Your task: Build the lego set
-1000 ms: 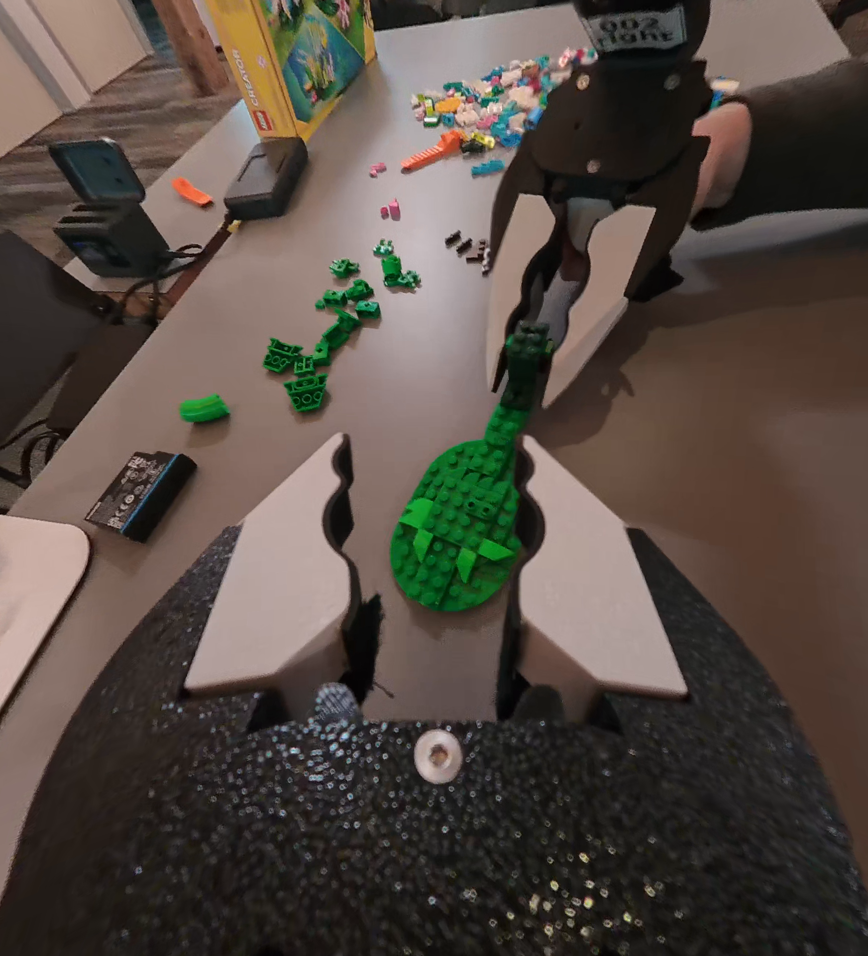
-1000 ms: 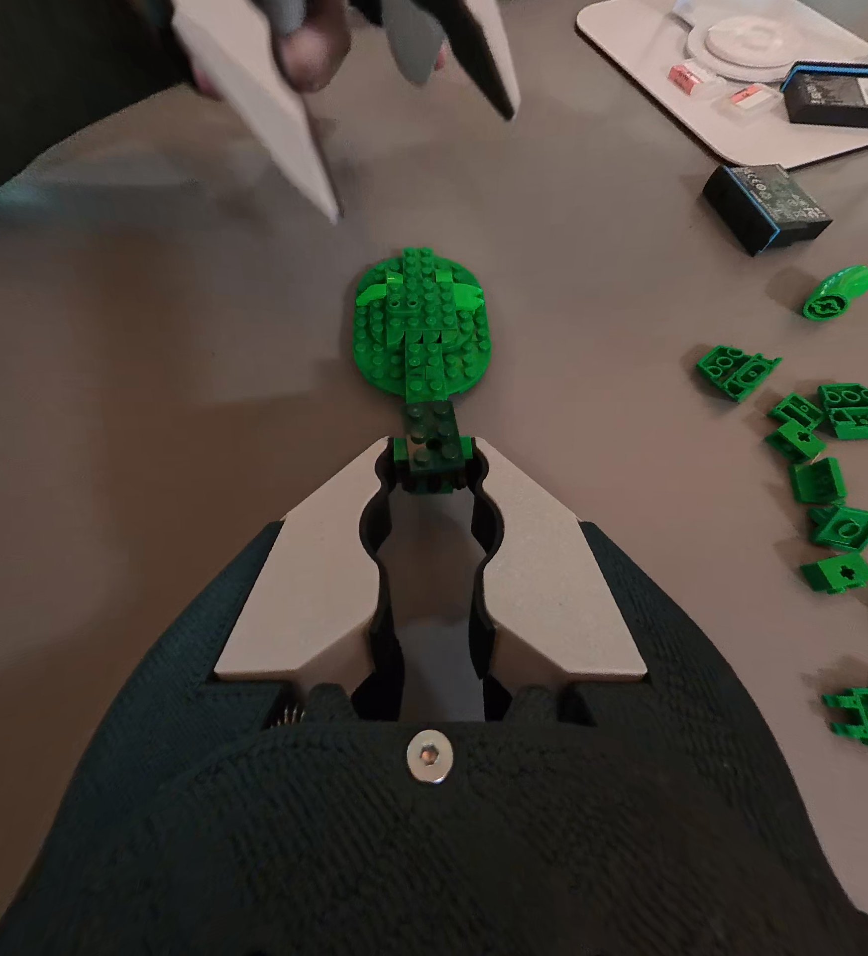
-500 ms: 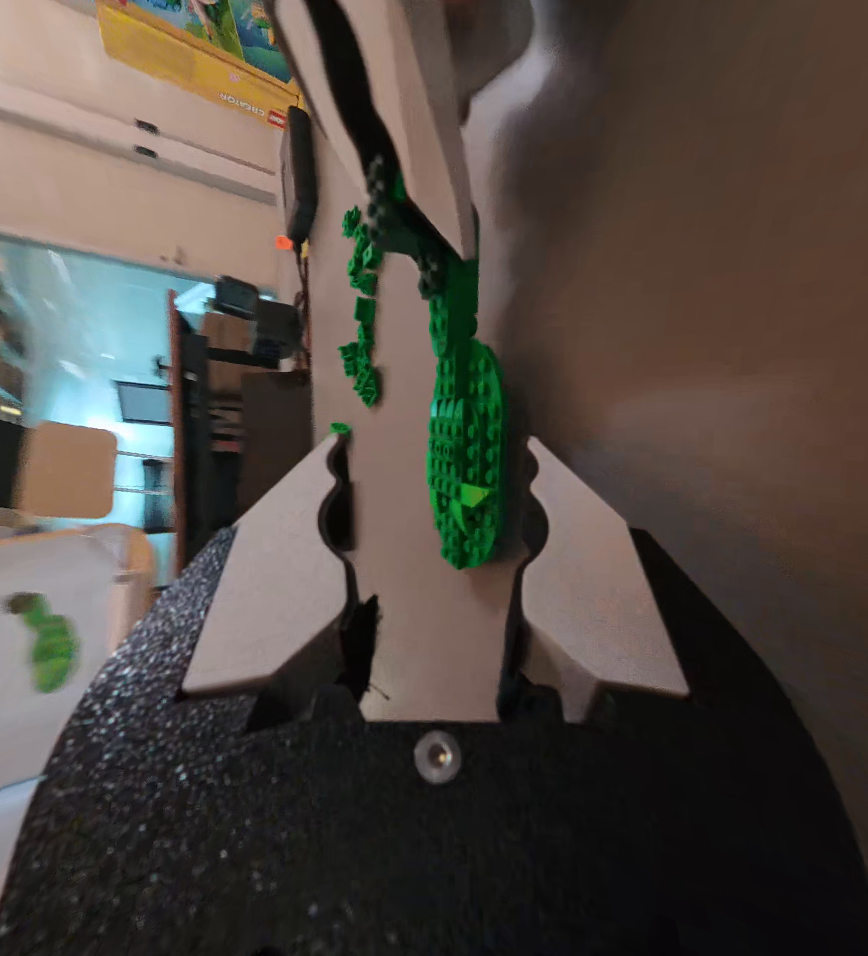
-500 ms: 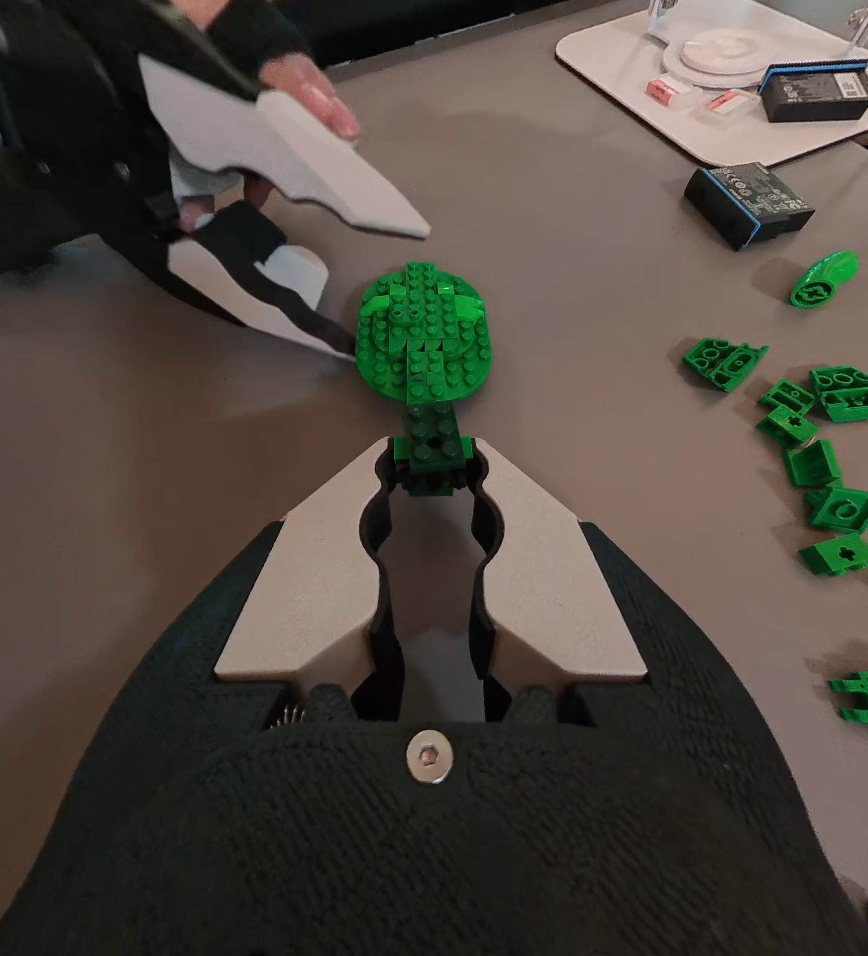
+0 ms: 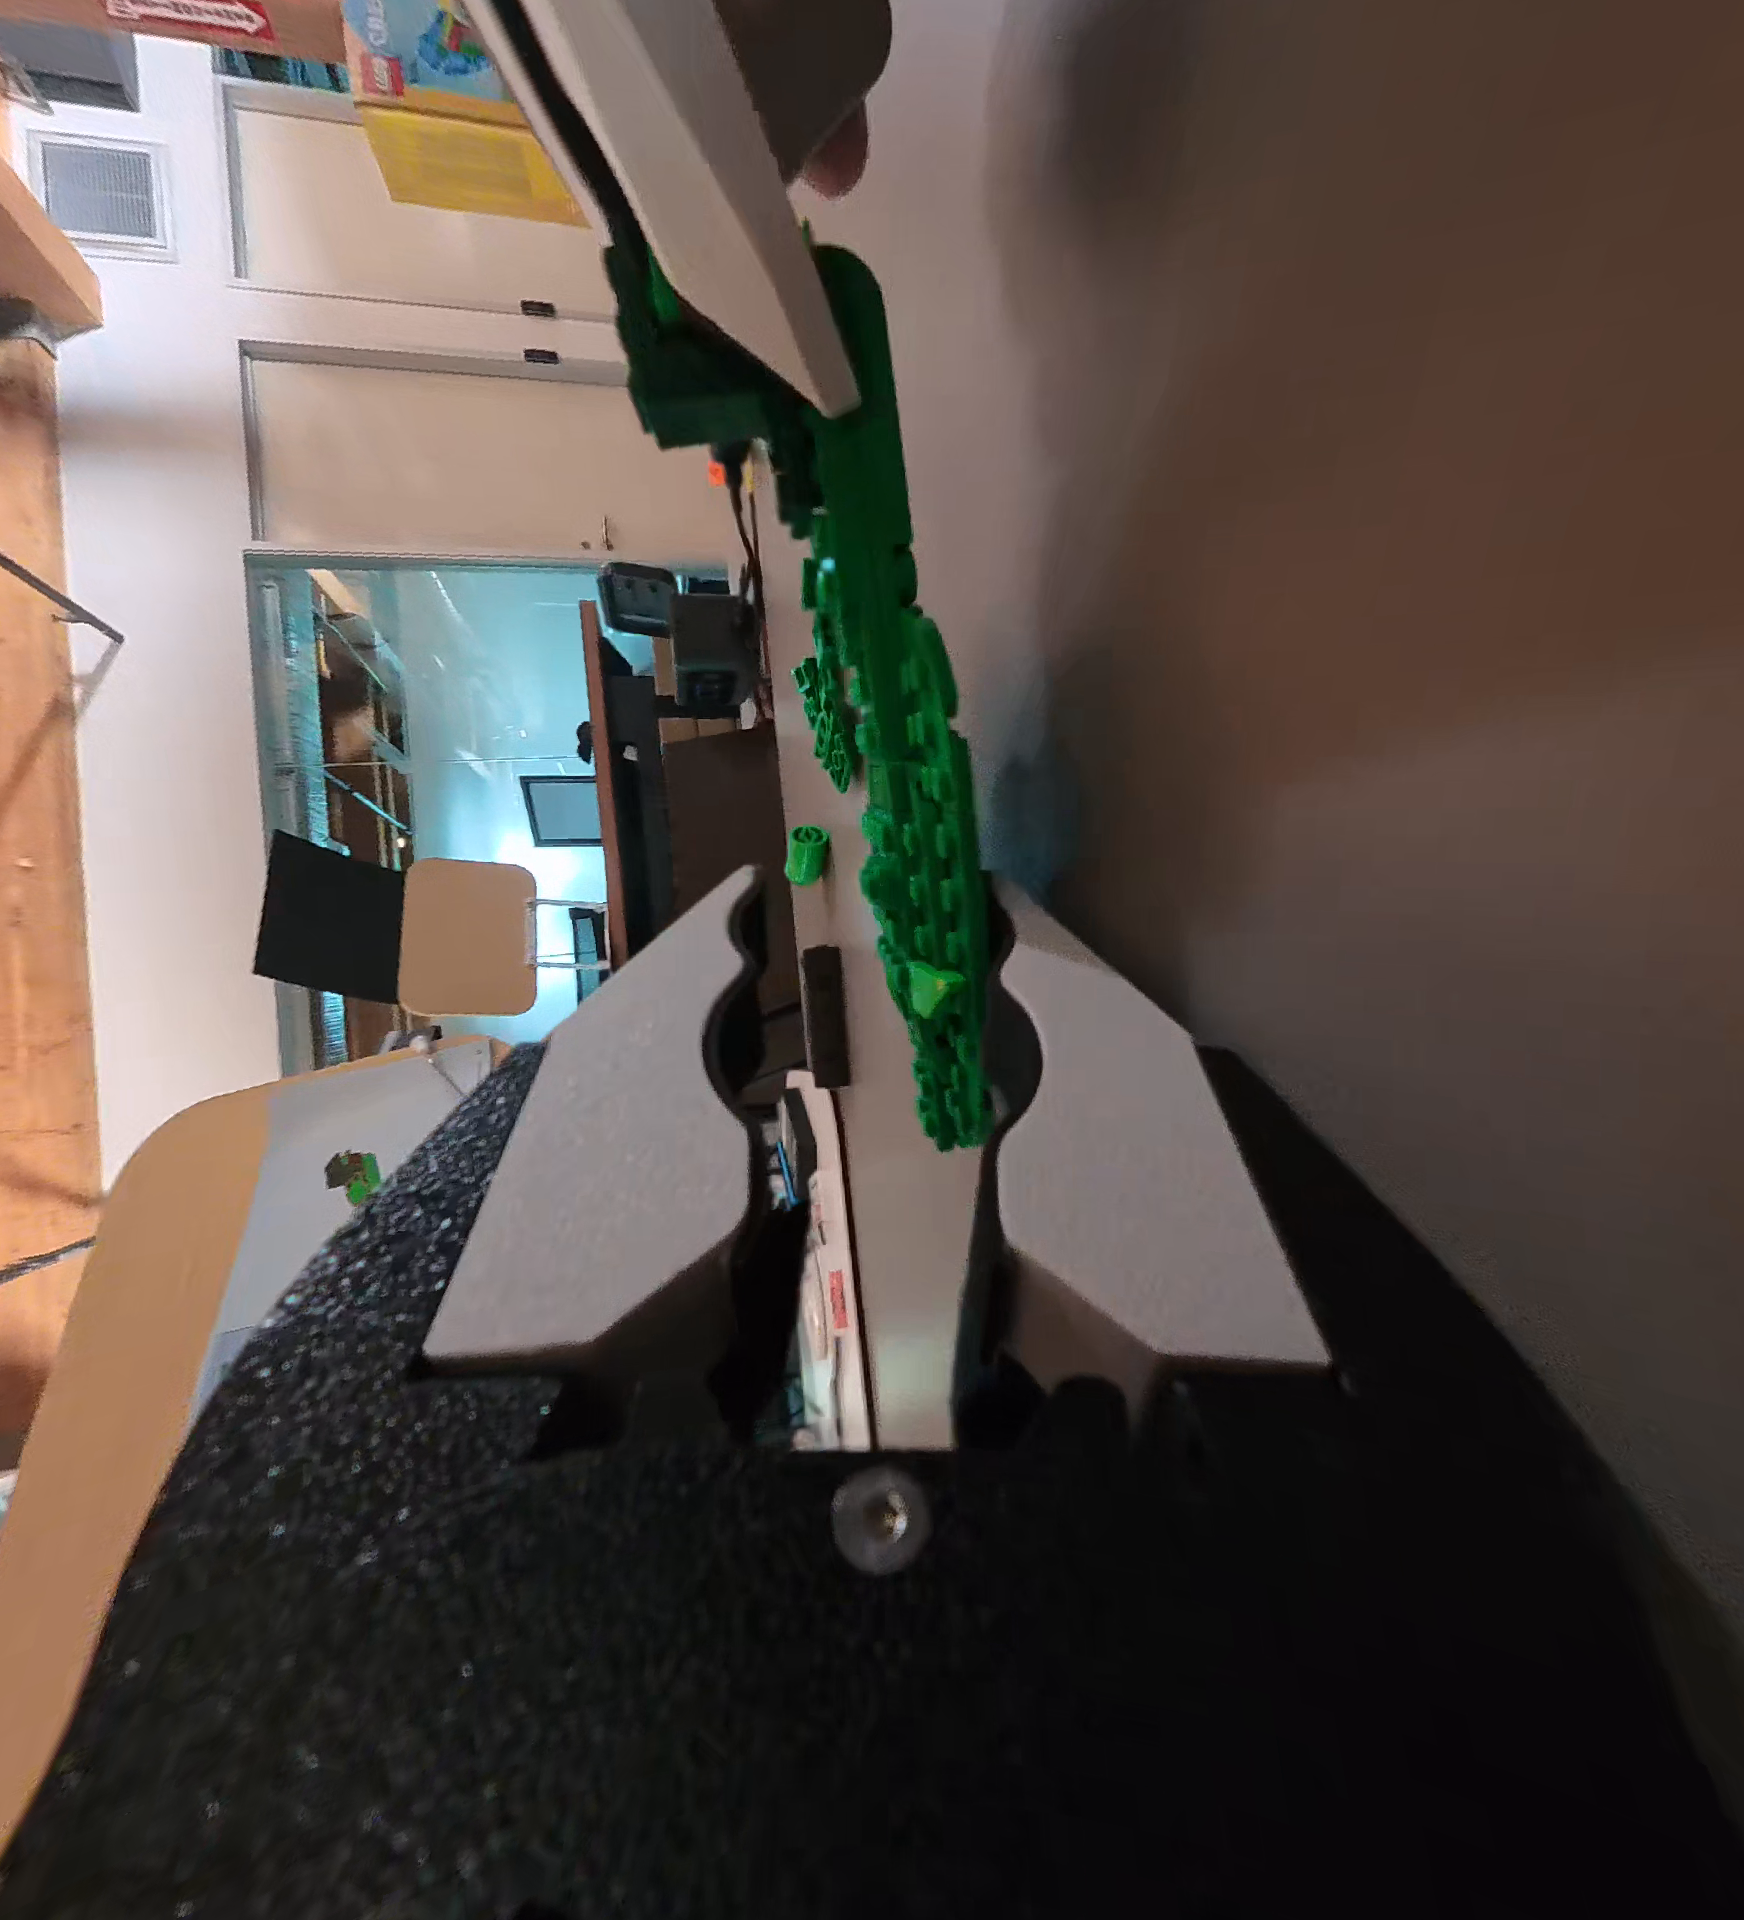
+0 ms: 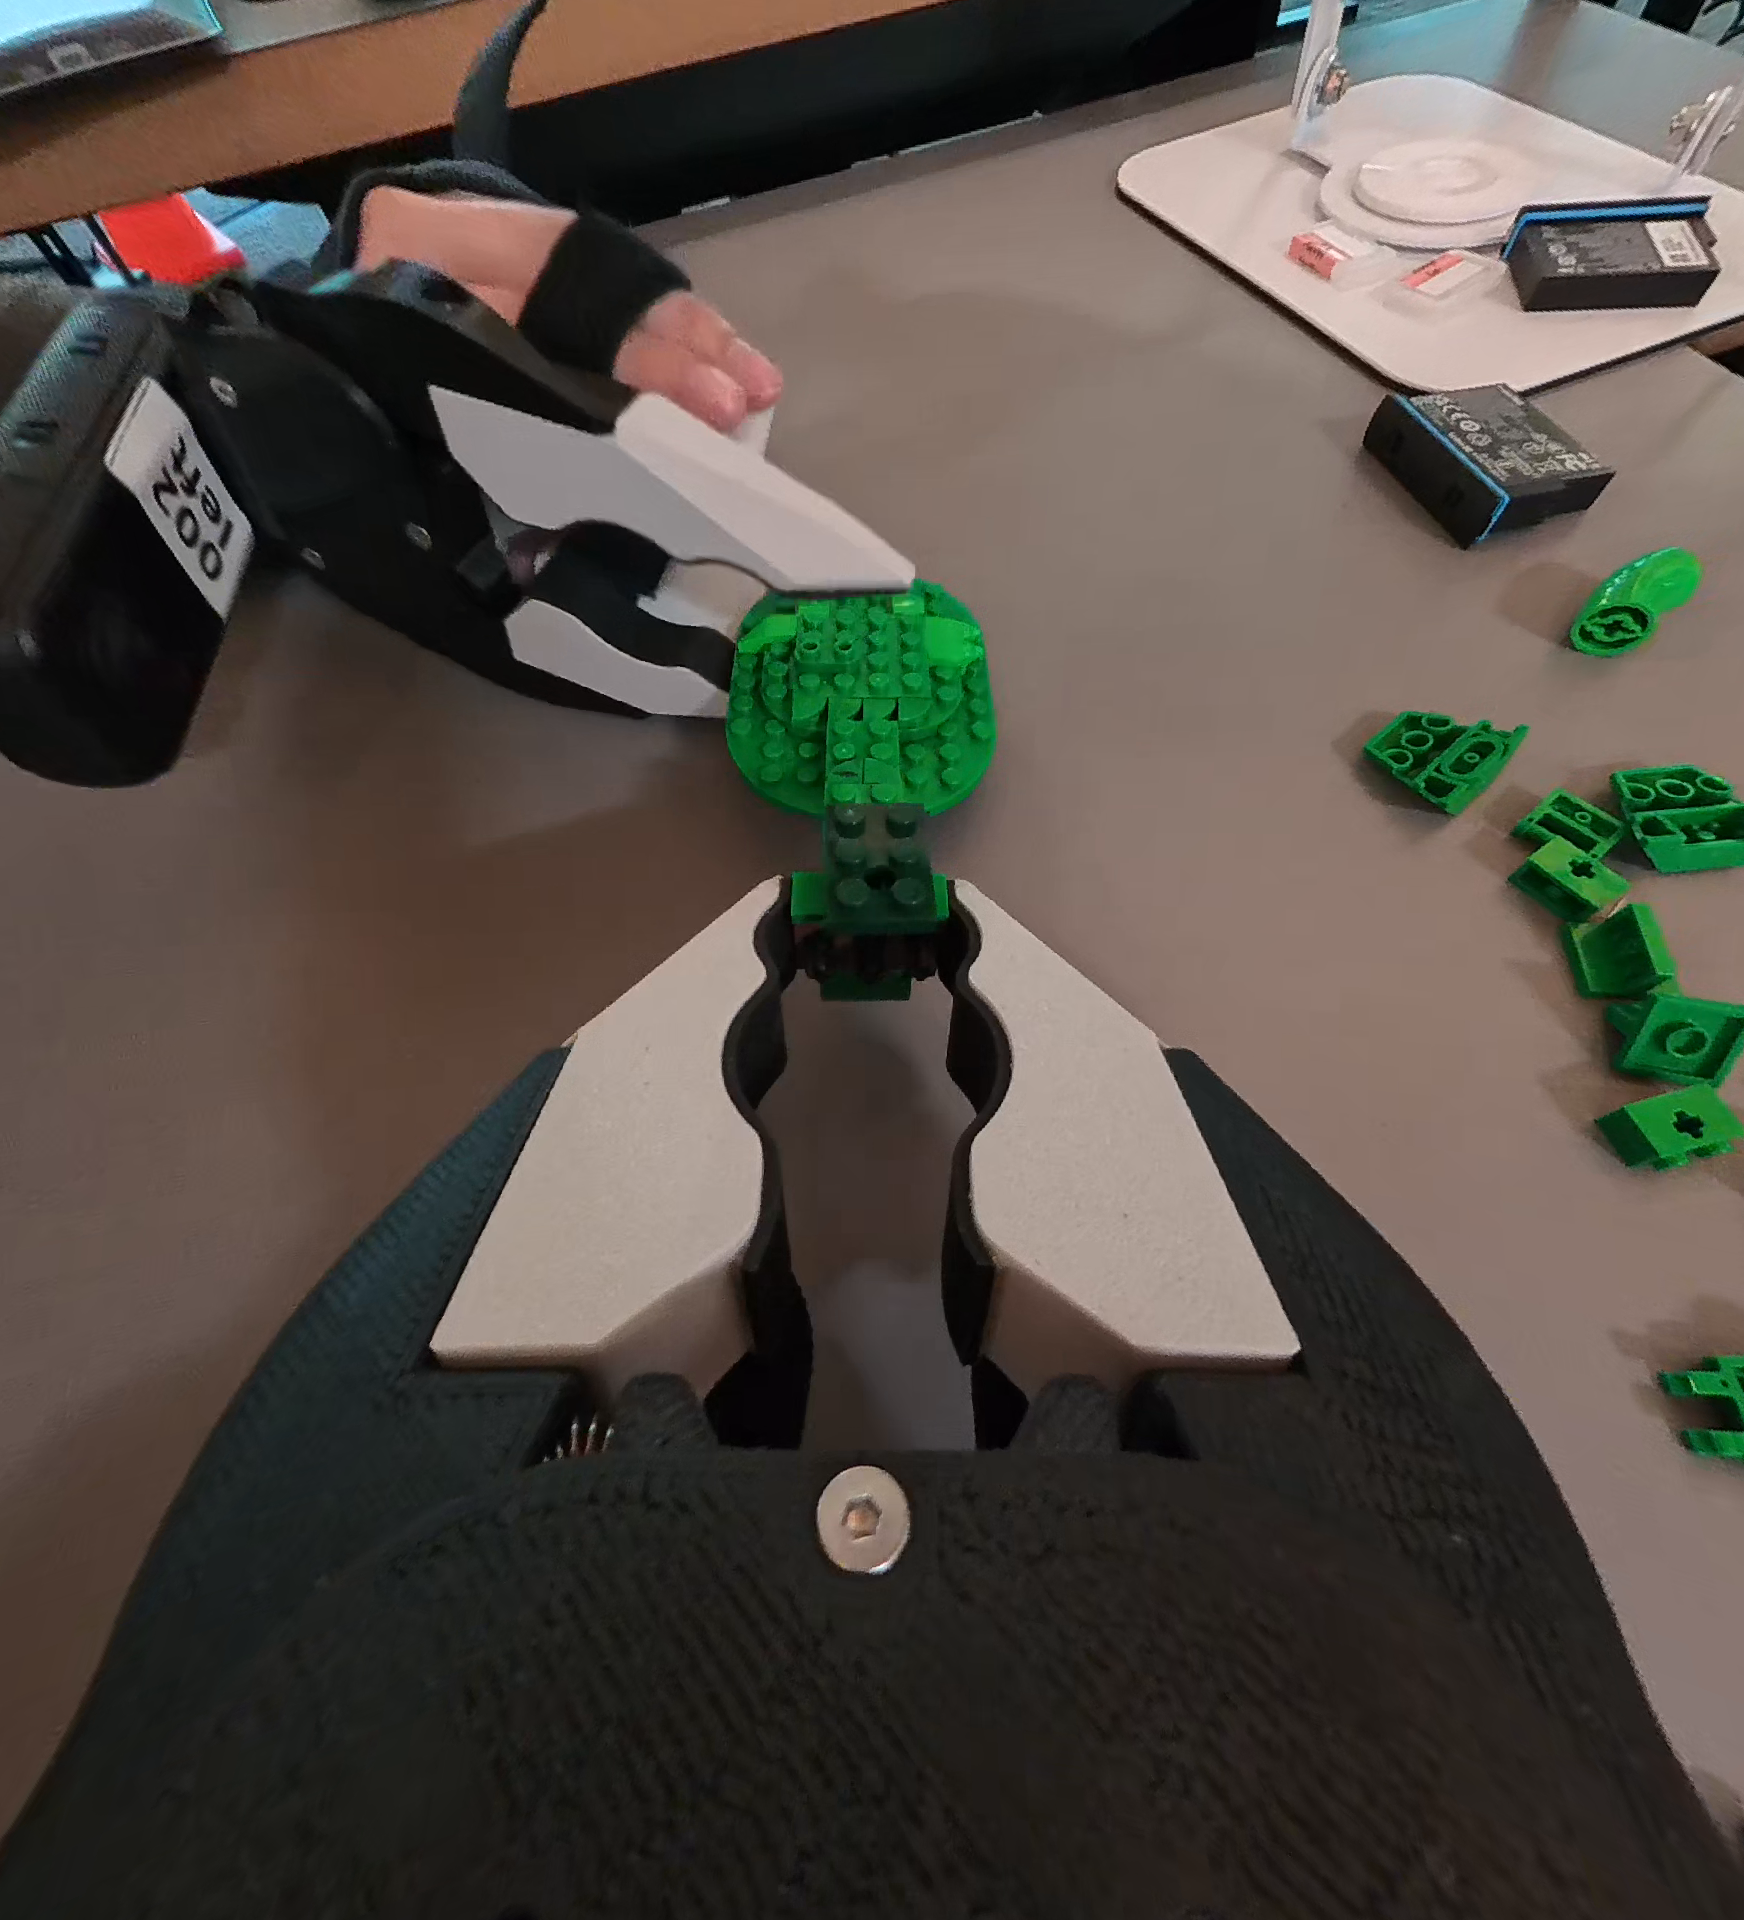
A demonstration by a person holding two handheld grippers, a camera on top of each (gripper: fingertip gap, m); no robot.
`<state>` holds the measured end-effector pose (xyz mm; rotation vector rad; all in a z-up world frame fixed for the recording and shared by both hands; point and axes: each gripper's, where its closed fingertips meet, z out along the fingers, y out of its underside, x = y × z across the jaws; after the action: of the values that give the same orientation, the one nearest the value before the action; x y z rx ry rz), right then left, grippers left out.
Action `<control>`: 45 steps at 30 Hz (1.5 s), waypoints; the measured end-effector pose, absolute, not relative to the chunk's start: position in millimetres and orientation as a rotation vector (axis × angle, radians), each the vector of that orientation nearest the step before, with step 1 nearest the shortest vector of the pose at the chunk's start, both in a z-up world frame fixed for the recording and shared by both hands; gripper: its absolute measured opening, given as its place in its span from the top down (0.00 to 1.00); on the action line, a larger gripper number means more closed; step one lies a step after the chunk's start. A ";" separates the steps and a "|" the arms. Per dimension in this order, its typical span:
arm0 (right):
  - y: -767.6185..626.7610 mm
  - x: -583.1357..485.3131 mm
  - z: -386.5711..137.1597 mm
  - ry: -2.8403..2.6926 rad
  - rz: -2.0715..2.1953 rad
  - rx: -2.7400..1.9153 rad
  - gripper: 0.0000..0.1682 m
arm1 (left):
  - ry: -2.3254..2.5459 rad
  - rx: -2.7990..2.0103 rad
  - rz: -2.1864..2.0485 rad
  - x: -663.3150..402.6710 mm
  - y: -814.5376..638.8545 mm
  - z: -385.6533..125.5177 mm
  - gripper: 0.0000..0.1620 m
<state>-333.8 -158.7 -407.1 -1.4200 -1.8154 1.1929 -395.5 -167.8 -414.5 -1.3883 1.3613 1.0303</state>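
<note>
A green lego build, an oval studded plate (image 6: pixel 863 717) with a dark green stem (image 6: pixel 873 862), lies on the grey table (image 6: pixel 328 987). My right gripper (image 6: pixel 866 899) is shut on the near end of the stem. My left gripper (image 6: pixel 816 639) is rolled on its side and open. One finger (image 6: pixel 743 509) lies over the plate's far edge and the other (image 6: pixel 619 665) sits low beside it. In the left wrist view the table looks vertical, and the plate (image 5: pixel 915 831) lies between the open left gripper's (image 5: pixel 873 904) fingers, close to the right one. A right gripper finger (image 5: pixel 733 229) shows at the top.
Several loose green pieces (image 6: pixel 1626 935) lie on the right, with a curved green piece (image 6: pixel 1632 603) and a black box (image 6: pixel 1486 462) beyond them. A white tray (image 6: pixel 1263 208) holding small items stands at the far right. A person's hand (image 6: pixel 681 353) holds the left gripper. Spacing between my two grippers at the tips: around 7 cm. The curved green piece (image 6: pixel 1632 603) lies around 15 cm away from my left fingertips.
My left gripper has rolled onto its side and come down low, so its open fingers now straddle the plate's far edge. My right gripper stays shut on the stem.
</note>
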 end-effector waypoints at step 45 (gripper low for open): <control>-262.4 -299.1 -141.3 -1.684 -0.037 -0.116 0.63 | 1.127 -1.215 0.862 -350.5 -261.5 -160.3 0.93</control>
<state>-299.1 -262.4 -141.3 -0.1159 -1.6839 -0.0374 -350.5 -261.5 -160.3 -1.2146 1.1268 0.8617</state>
